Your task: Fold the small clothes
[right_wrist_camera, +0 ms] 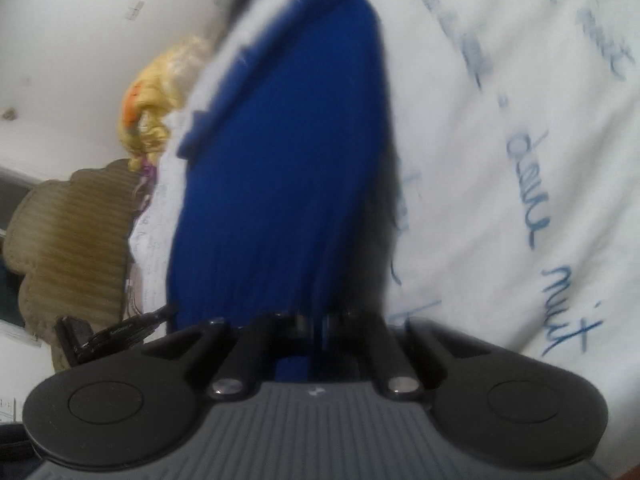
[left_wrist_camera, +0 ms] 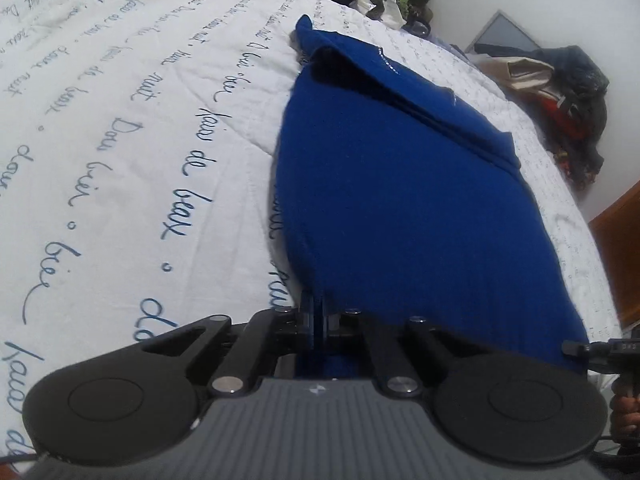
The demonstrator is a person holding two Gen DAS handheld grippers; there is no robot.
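Left wrist view showed the left gripper [left_wrist_camera: 316, 312] clenched on the near hem of the blue garment [left_wrist_camera: 400, 200], which lay on the bedspread [left_wrist_camera: 120, 140]. The right gripper [right_wrist_camera: 316, 324] likewise pinched that hem. Judgement: both corners should travel level, cloth taut.

Blue cursive "de beaux", "nuit" across the white bedspread [left_wrist_camera: 120, 128]

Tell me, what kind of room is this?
Most likely a bedroom: a white bedspread printed with cursive writing, a blue garment laid on it, and heaps of clothes against the wall.
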